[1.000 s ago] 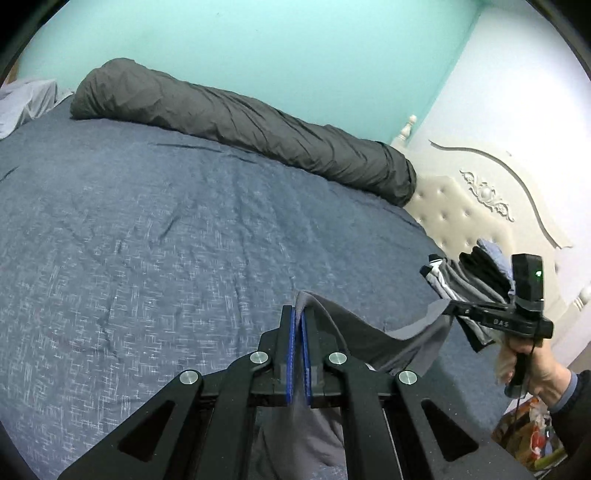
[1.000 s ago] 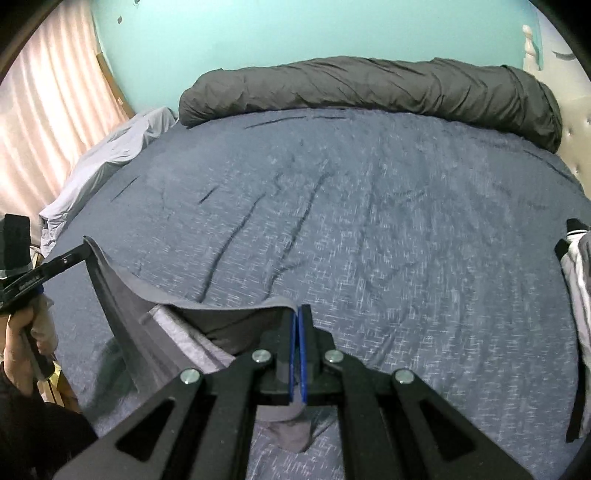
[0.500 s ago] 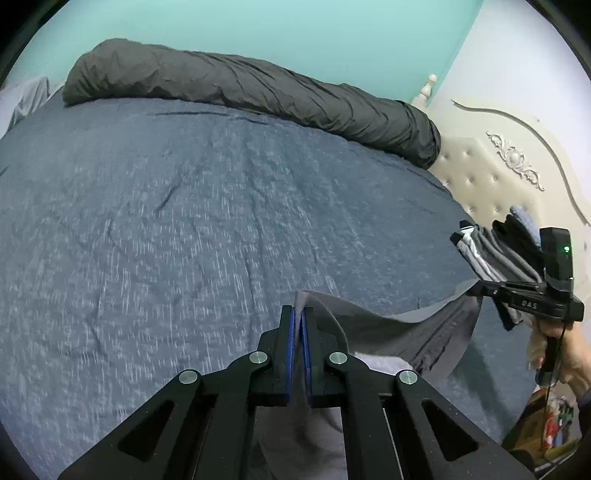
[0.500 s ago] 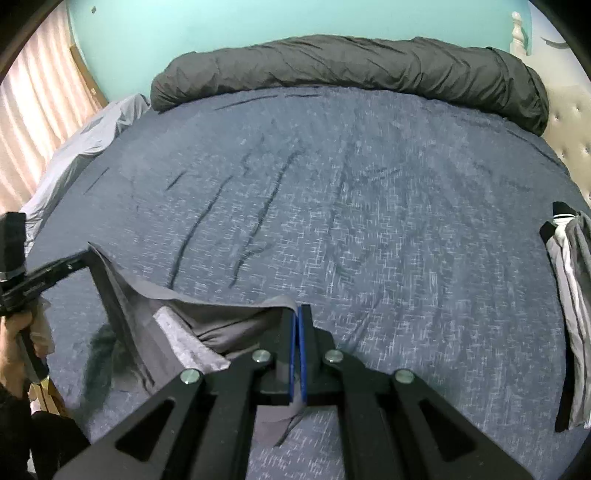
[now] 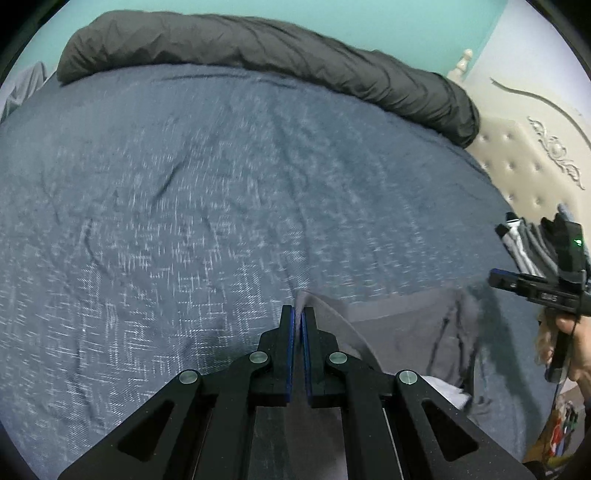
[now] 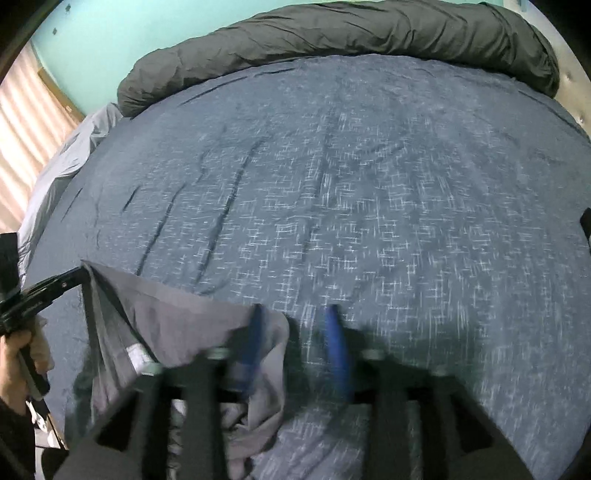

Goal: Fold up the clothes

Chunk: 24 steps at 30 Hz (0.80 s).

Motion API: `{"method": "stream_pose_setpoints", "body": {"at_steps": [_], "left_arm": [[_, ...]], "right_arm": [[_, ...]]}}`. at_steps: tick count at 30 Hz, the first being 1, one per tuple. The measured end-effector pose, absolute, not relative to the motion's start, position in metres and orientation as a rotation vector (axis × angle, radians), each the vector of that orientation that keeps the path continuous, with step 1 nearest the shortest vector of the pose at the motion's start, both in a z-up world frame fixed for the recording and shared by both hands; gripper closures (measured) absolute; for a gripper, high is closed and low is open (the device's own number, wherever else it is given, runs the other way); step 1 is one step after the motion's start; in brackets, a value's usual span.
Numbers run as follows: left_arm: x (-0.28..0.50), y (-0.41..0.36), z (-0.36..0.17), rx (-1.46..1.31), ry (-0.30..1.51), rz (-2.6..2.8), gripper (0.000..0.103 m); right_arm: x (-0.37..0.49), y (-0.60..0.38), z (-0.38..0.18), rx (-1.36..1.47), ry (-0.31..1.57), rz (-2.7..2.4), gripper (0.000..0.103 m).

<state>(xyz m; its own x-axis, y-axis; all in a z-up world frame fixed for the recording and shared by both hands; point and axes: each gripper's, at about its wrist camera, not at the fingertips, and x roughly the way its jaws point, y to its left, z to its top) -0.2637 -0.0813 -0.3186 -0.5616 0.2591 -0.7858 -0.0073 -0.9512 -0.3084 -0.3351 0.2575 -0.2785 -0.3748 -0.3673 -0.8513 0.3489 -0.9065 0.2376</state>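
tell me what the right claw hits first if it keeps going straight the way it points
Probably the blue bedspread. The right claw is open and tilts down toward it, with the gray garment off to its left. Depth is unclear through the blur.

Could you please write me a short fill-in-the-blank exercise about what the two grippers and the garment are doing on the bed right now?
1. The left gripper is ____ on the grey garment.
2. The right gripper has its fingers ____, with the garment's edge lying by its left finger.
3. The rolled dark grey duvet lies along the ____ edge of the blue bedspread.

Missing words: shut; open; far
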Motion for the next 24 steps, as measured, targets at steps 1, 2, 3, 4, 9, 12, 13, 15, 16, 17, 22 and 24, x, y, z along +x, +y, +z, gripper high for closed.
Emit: {"method": "stream_pose_setpoints", "body": {"at_steps": [1, 2, 3, 4, 9, 12, 13, 15, 16, 17, 22, 24], "left_arm": [[-0.264, -0.082, -0.323, -1.391, -0.411, 2.617, 0.099], [-0.264, -0.082, -0.327, -1.394, -0.418, 2.617, 0.099], [-0.263, -0.082, -0.33, -1.396, -0.426, 2.618, 0.099], [-0.262, -0.082, -0.334, -1.4, -0.43, 2.618, 0.099], [-0.255, -0.083, -0.345, -1.415, -0.436, 2.615, 0.099], [-0.25, -0.083, -0.346, -1.419, -0.439, 2.618, 0.099], [-0.249, -0.084, -0.347, -1.42, -0.437, 2.619, 0.099], [-0.248, -0.084, -0.347, -1.422, -0.436, 2.62, 0.099], [-0.248, -0.083, -0.347, -1.423, -0.435, 2.621, 0.099], [-0.248, -0.083, -0.346, -1.423, -0.434, 2.621, 0.099], [-0.249, -0.081, -0.346, -1.422, -0.42, 2.626, 0.099], [-0.249, -0.08, -0.346, -1.422, -0.414, 2.628, 0.099]], "right_arm": [[-0.335, 0.262, -0.281, 1.424, -0.029, -2.294, 0.053], [-0.333, 0.268, -0.283, 1.409, -0.035, -2.292, 0.053], [-0.329, 0.275, -0.284, 1.386, -0.05, -2.286, 0.053], [-0.325, 0.28, -0.286, 1.369, -0.07, -2.271, 0.053], [-0.289, 0.287, -0.301, 1.335, -0.026, -2.159, 0.053], [-0.275, 0.282, -0.309, 1.332, 0.056, -2.129, 0.053], [-0.272, 0.28, -0.311, 1.333, 0.078, -2.121, 0.053], [-0.266, 0.278, -0.316, 1.333, 0.122, -2.105, 0.053], [-0.263, 0.277, -0.319, 1.333, 0.143, -2.097, 0.053], [-0.26, 0.275, -0.321, 1.333, 0.165, -2.089, 0.053], [-0.261, 0.266, -0.325, 1.324, 0.236, -2.097, 0.053], [-0.264, 0.261, -0.326, 1.322, 0.277, -2.103, 0.053]]}}
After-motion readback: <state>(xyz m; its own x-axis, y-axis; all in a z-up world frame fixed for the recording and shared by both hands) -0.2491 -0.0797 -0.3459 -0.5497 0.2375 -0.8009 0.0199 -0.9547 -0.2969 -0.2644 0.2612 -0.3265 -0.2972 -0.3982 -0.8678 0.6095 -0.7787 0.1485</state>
